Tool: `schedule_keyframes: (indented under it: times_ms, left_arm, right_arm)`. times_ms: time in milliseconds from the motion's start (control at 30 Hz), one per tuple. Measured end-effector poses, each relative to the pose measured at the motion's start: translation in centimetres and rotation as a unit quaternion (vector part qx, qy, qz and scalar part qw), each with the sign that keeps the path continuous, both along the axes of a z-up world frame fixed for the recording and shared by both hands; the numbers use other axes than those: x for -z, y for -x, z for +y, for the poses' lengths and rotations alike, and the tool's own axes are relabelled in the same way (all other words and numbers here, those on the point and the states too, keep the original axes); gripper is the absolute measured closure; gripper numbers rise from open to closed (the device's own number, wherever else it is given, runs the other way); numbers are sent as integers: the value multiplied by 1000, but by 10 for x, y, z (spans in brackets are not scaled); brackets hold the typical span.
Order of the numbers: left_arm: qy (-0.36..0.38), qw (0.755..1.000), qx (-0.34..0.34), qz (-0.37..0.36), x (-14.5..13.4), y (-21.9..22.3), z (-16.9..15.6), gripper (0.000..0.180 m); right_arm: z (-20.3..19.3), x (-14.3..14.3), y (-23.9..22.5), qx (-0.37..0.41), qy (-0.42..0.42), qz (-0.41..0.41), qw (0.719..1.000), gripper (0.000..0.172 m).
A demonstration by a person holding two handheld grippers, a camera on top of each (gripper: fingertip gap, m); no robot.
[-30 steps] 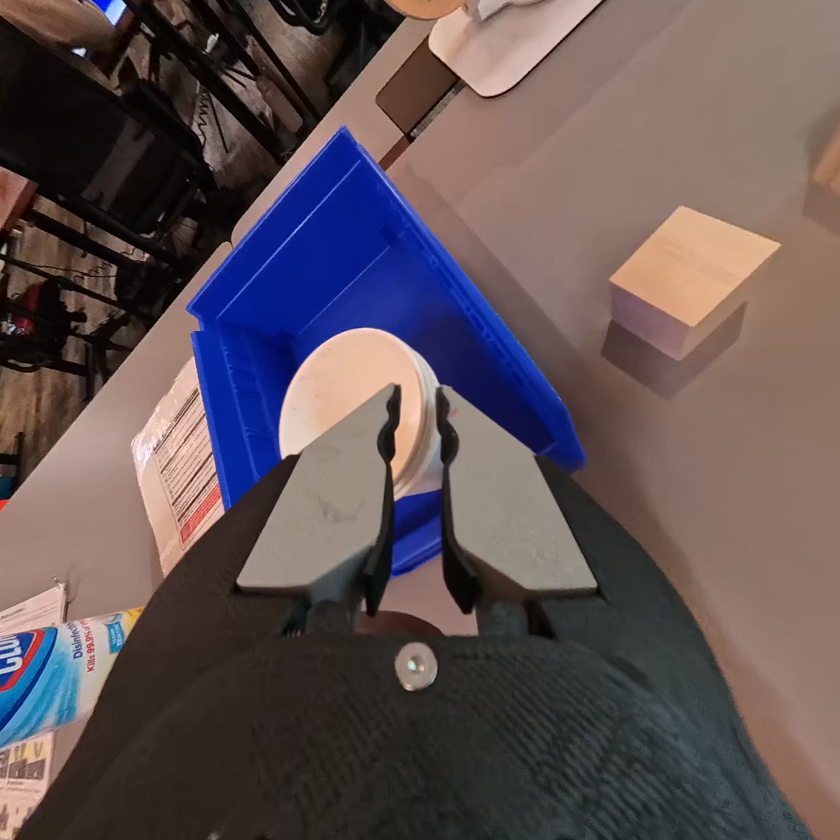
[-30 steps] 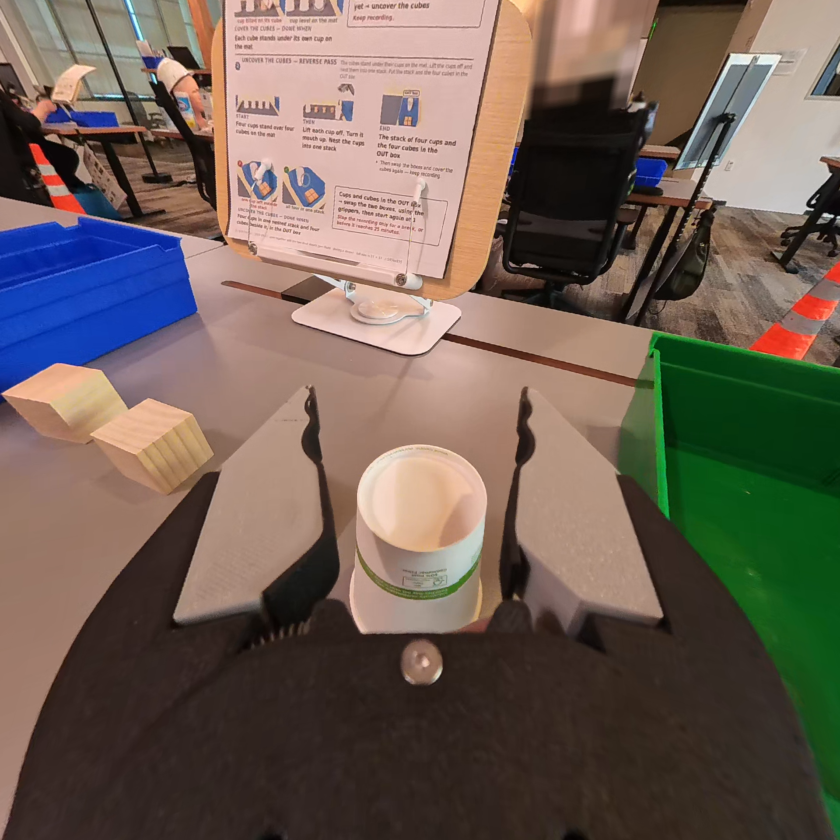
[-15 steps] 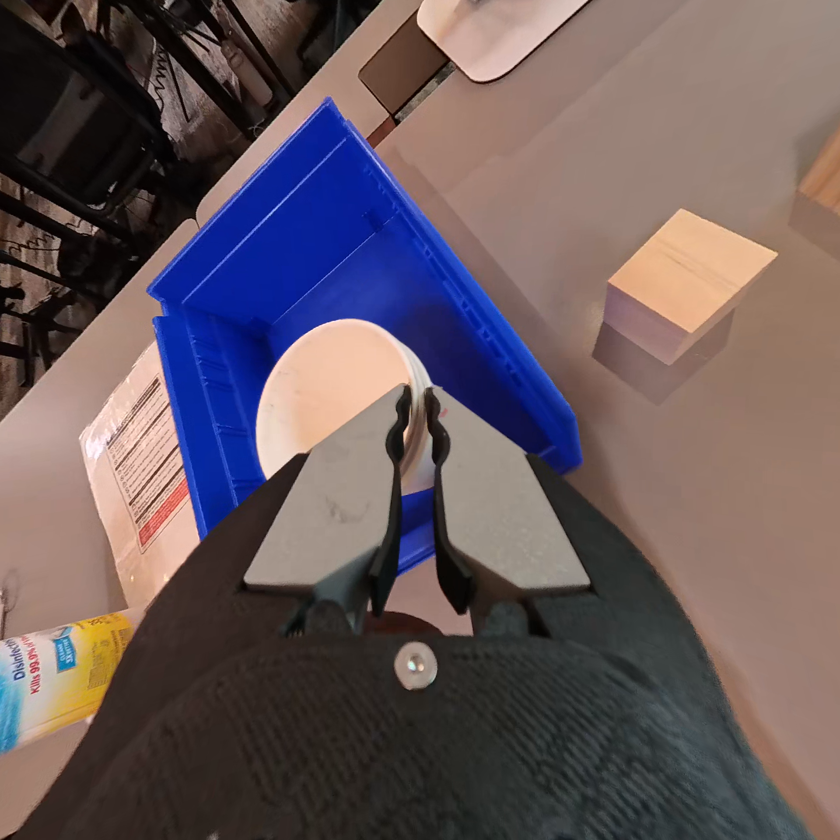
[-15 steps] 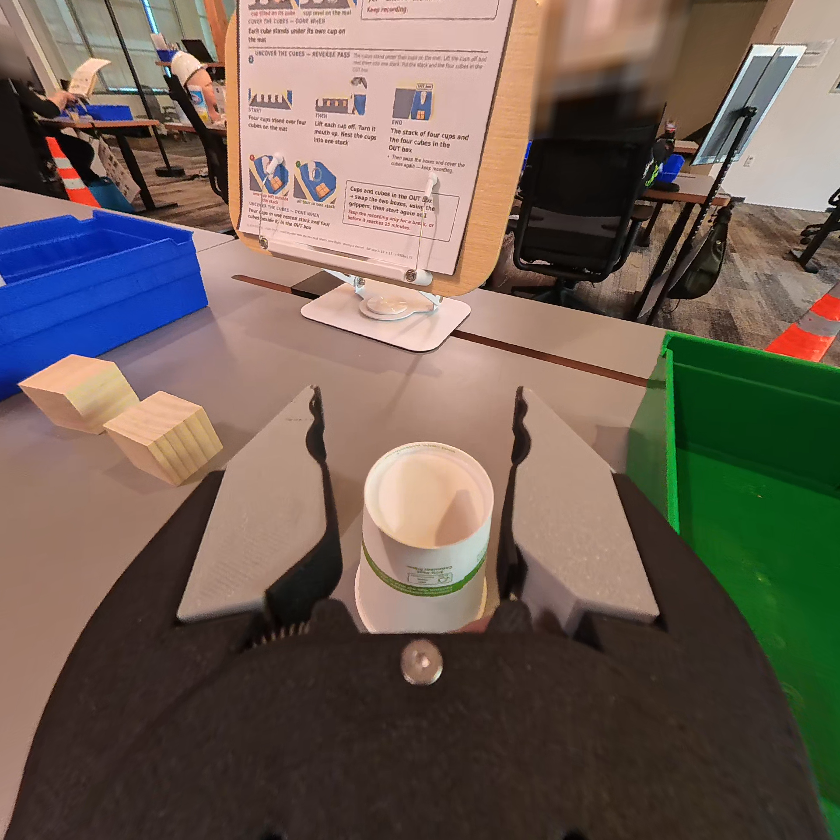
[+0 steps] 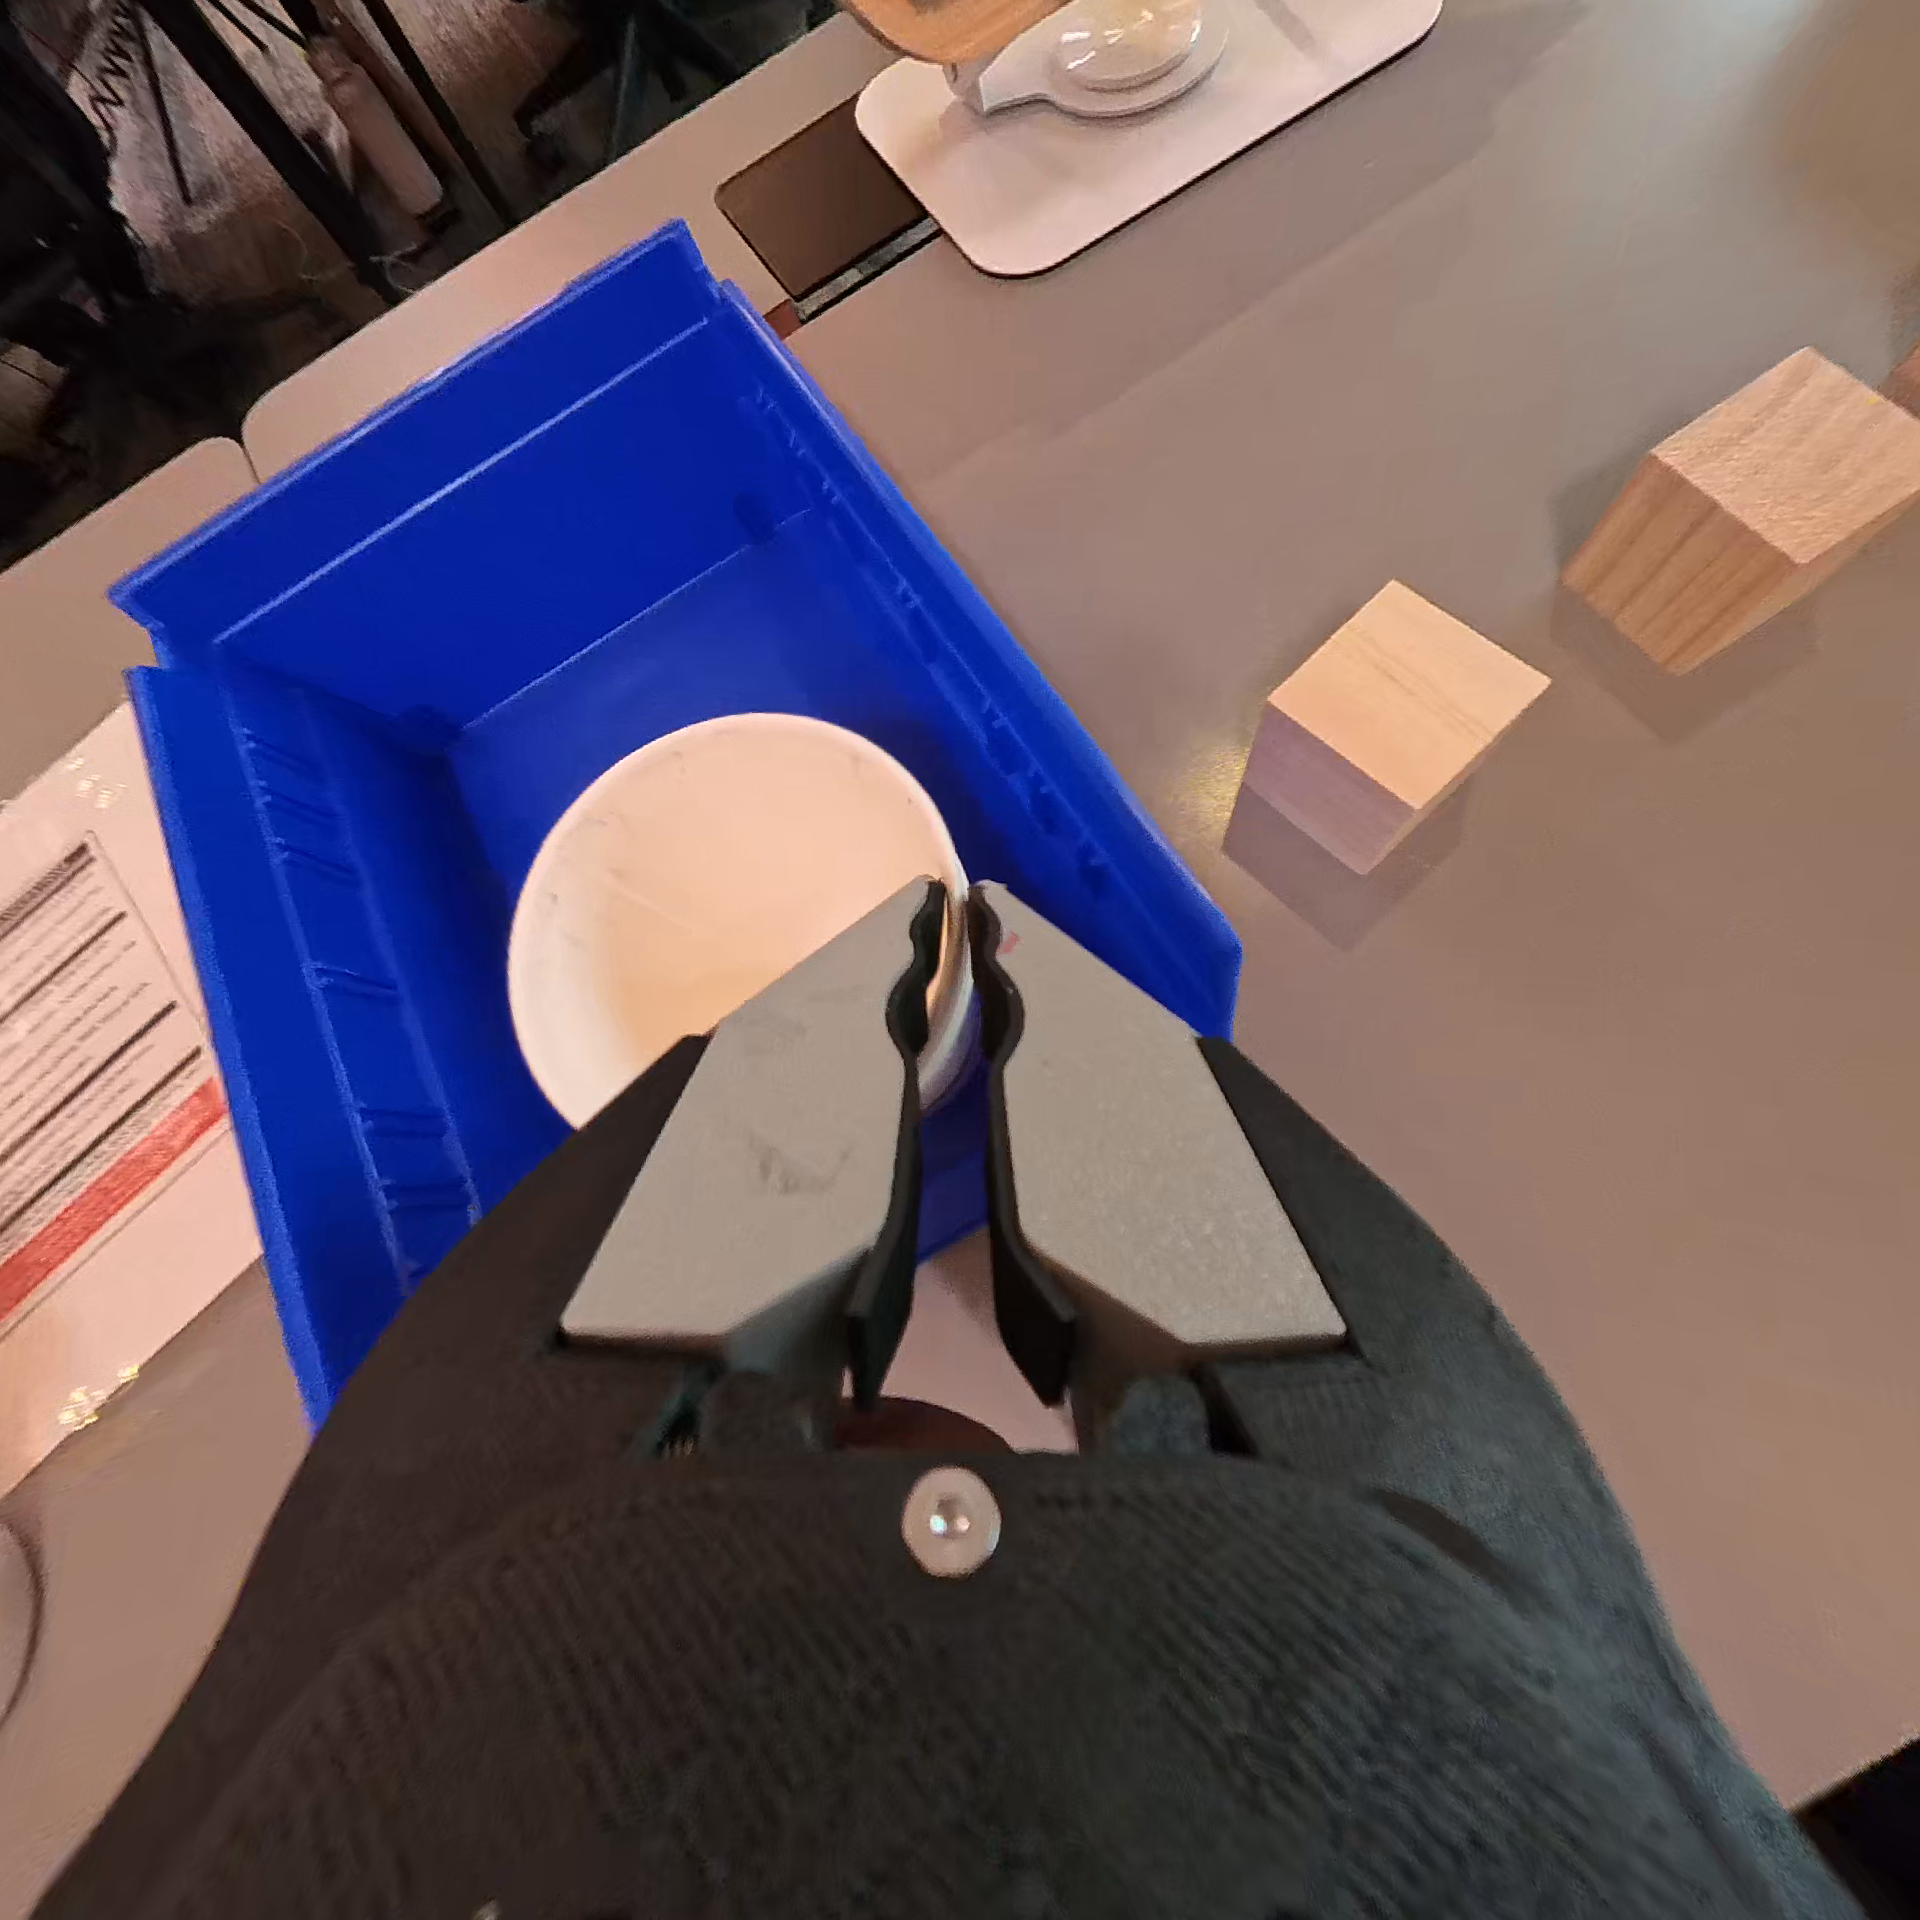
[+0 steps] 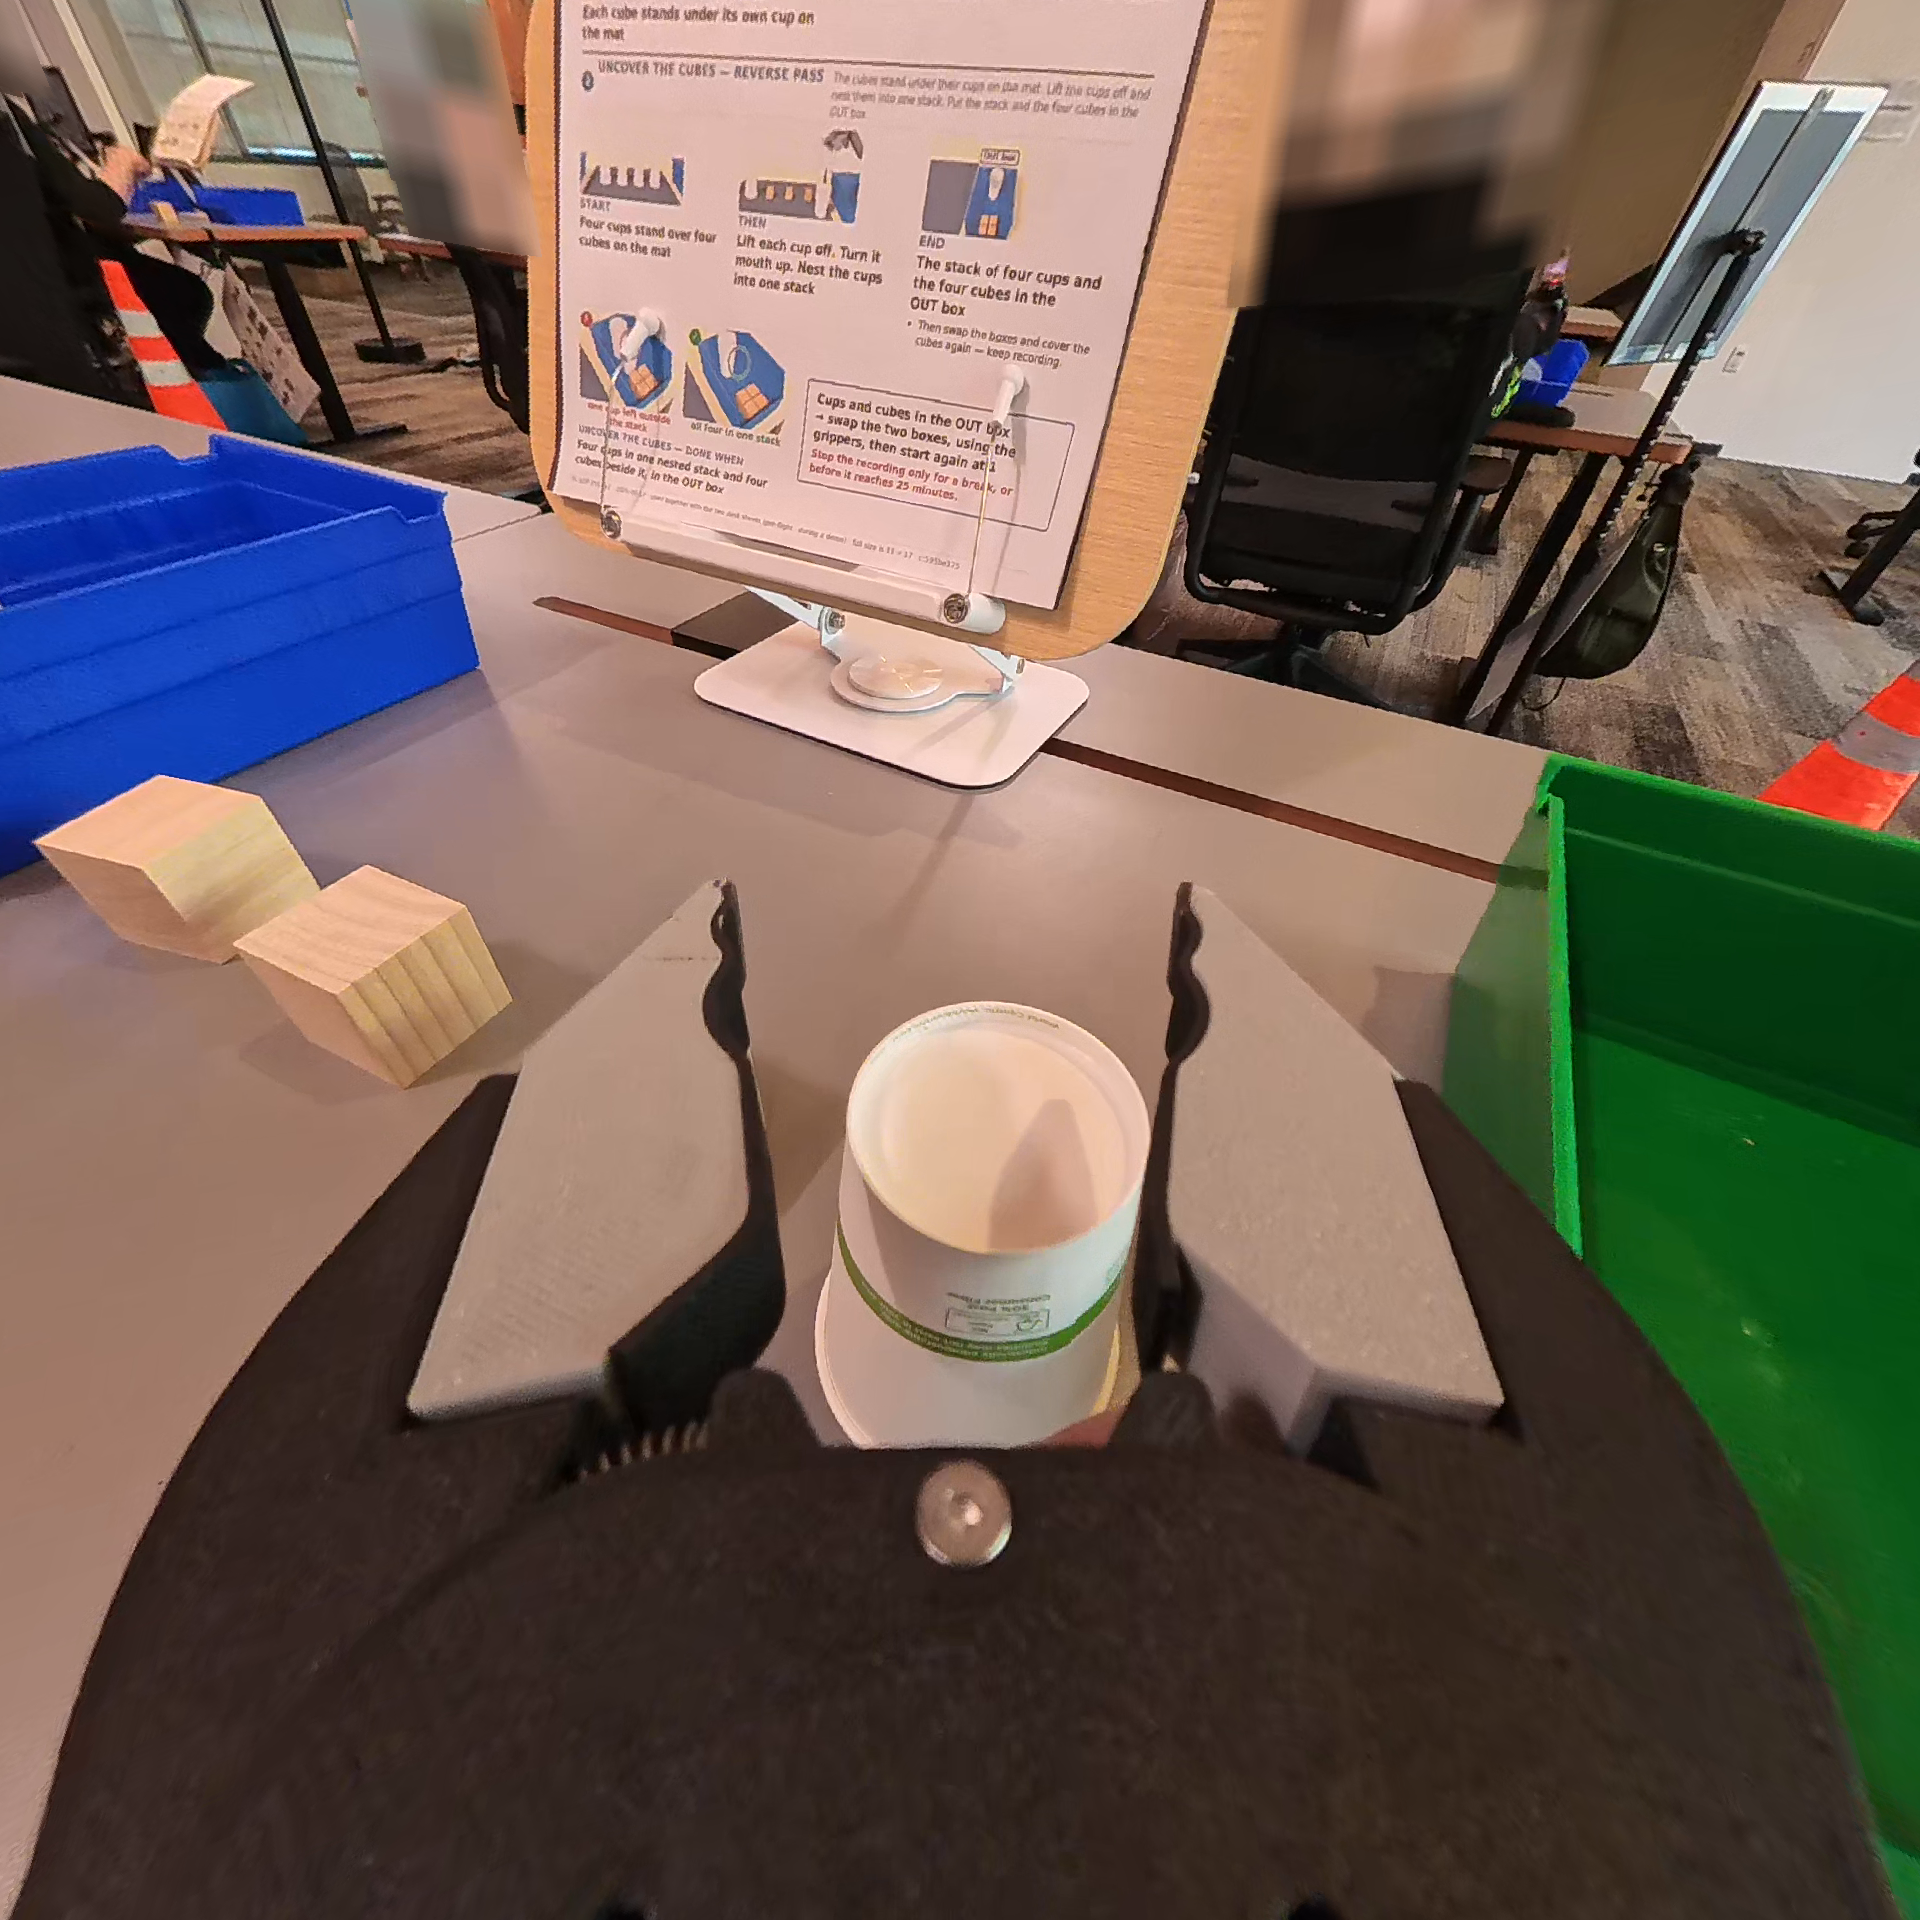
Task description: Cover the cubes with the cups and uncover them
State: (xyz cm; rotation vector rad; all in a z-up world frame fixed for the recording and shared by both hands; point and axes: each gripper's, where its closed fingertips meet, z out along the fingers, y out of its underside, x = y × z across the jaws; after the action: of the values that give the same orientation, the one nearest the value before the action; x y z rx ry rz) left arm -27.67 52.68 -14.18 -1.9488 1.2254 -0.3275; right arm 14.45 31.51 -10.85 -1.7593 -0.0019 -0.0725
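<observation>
Your left gripper (image 5: 954, 914) has its fingers closed on the thin wall of a white paper cup (image 5: 717, 894), one finger inside the rim and one outside, and that cup sits mouth up inside the blue bin (image 5: 582, 623). It may be the top of a nested stack, though you cannot tell how many lie beneath. Pinching only the rim is the main risk: the paper could crease or slip free as you lift, or a cup nested below could ride up and then drop back into the blue bin. Two wooden cubes (image 5: 1392, 722) stand on the grey tabletop (image 5: 1455, 1143) beyond the blue bin's far wall, uncovered. Your right gripper (image 6: 954, 904) is spread wide around an upside-down white cup with a green band (image 6: 987, 1226), standing on the tabletop well apart from the blue bin, near a green bin (image 6: 1714, 1039). The right finger looks very near or touching that cup, while a clear gap shows at the left finger, so the cup is not gripped. Pulling away crookedly could nudge or topple it.
</observation>
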Motion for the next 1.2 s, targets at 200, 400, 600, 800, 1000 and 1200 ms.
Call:
schedule_keyframes:
  times_ms: [200, 400, 600, 800, 1000, 1200]
  left_arm:
    - [35, 999, 6, -28, 0, 1, -3, 179]
    - [69, 996, 5, -57, 0, 1, -4, 179]
    - [101, 991, -3, -86, -2, 2, -4, 179]
    - [108, 989, -14, -100, -3, 3, -1, 179]
    - [44, 995, -41, -85, -13, 9, 12, 179]
    - [-123, 992, -26, 20, -29, 7, 13, 179]
  right_arm:
    - [1, 1, 1, -1, 3, -2, 1000, 92]
    - [1, 3, 2, -2, 6, -5, 1000, 92]
    - [2, 4, 2, -2, 8, -7, 1000, 92]
    - [2, 4, 3, -2, 9, -9, 1000, 92]
    - [2, 5, 3, -3, 12, -12, 1000, 92]
    - [3, 5, 5, -4, 13, -16, 1000, 93]
